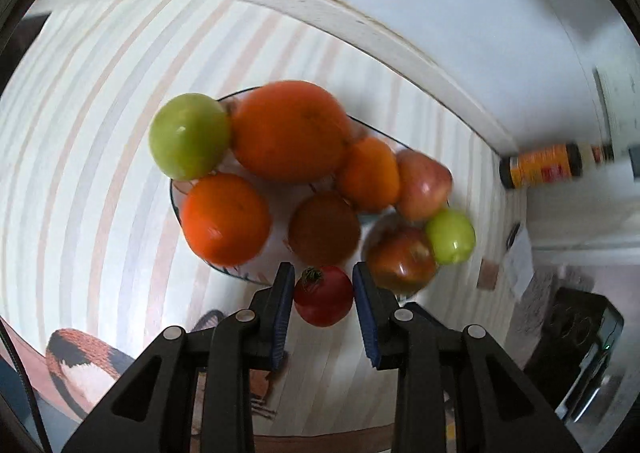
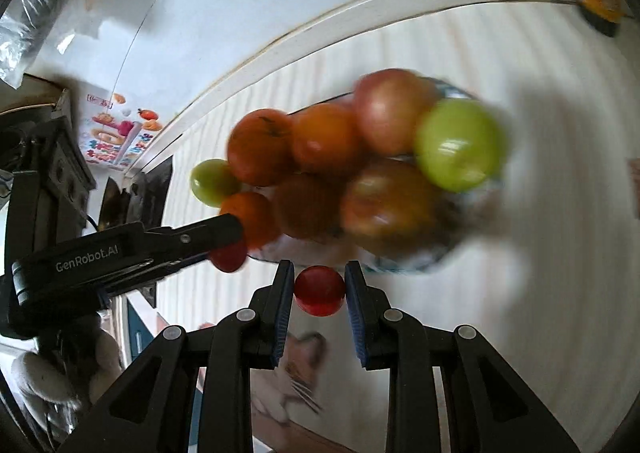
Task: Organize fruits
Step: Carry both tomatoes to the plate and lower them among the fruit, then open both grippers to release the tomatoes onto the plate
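A plate (image 1: 236, 271) on the striped cloth holds several fruits: oranges (image 1: 290, 131), green apples (image 1: 190, 137), red apples (image 1: 424, 185) and a brown kiwi (image 1: 324, 231). My left gripper (image 1: 323, 295) is shut on a red tomato (image 1: 323, 299) with a green stem, held just in front of the plate's near edge. My right gripper (image 2: 319, 289) is shut on a second red tomato (image 2: 319, 291), held near the plate (image 2: 404, 267) from its own side. The left gripper (image 2: 216, 237) with its tomato (image 2: 229, 256) shows at the left of the right wrist view.
An orange-labelled bottle (image 1: 546, 165) lies at the right by the wall. A black device (image 1: 572, 329) sits at lower right. A white ledge (image 1: 304, 9) runs behind the table. A printed packet (image 2: 116, 133) and clear bag (image 2: 36, 13) are at left. The cloth has a cat print (image 2: 296, 369).
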Motion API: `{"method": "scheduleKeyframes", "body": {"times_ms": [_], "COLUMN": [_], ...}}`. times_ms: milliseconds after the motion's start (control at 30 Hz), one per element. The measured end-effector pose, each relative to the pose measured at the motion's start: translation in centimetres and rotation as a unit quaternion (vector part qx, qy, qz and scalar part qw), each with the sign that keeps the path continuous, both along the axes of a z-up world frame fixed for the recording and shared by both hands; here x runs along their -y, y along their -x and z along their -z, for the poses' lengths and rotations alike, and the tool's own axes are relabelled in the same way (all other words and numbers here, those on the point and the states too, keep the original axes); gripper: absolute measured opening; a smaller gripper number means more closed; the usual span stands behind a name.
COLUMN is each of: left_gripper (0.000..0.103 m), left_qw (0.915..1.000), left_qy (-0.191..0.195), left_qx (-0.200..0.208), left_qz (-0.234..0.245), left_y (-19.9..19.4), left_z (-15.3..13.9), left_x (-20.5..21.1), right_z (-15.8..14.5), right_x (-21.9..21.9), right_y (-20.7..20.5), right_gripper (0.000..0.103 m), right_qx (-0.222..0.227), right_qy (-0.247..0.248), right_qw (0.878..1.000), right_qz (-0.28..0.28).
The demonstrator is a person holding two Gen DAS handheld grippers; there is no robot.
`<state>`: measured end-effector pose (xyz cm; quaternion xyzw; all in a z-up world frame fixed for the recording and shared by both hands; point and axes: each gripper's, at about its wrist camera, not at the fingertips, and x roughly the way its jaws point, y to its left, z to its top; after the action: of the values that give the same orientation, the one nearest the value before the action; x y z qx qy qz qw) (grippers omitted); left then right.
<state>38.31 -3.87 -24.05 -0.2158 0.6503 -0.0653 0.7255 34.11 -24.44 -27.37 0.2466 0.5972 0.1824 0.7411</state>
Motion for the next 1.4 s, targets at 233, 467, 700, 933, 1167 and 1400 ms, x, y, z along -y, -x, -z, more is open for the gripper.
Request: {"method": "scheduleKeyframes", "body": {"times_ms": [233, 467, 700, 933, 1167, 1400], "left_gripper": [0.027, 0.027, 0.028, 0.029, 0.034, 0.087], "left_qw": [1.0, 0.9995, 0.9986, 0.9975, 0.9977, 0.9903], "left_qy": [0.0, -0.016, -0.036, -0.055, -0.06, -0.124], "left_qx": [-0.004, -0.002, -0.002, -0.01, -0.006, 0.05], "left_qz": [0.002, 0.026, 0.039, 0.042, 0.03, 0.038], "left_y": [-1.5, -2.2, -2.1, -2.1, -1.9, -0.4], "left_z": [1.3, 2.0, 2.5, 3.3, 2.6, -0.9], "left_x": [0.8, 1.8, 2.3, 2.6, 2.2, 1.8], "right_z": [0.7, 0.8, 1.7, 2.2, 0.7, -2.5], "right_x": [-3.5, -4.3, -4.9, -4.6, -5.5, -3.3], "right_y": [-1.7, -0.9, -0.2, 0.0, 0.9, 2.5], "right_gripper": [0.028, 0.028, 0.029, 0.031, 0.068, 0.095], "right_qx": [0.017, 0.054, 0.081, 0.087, 0.109, 0.114], "right_qy": [0.046, 0.103, 0.127, 0.129, 0.123, 0.16], "right_qw": [0.998, 0.992, 0.987, 0.986, 0.985, 0.98], "right_qz": [-0.039, -0.057, -0.059, -0.054, -0.057, -0.013]}}
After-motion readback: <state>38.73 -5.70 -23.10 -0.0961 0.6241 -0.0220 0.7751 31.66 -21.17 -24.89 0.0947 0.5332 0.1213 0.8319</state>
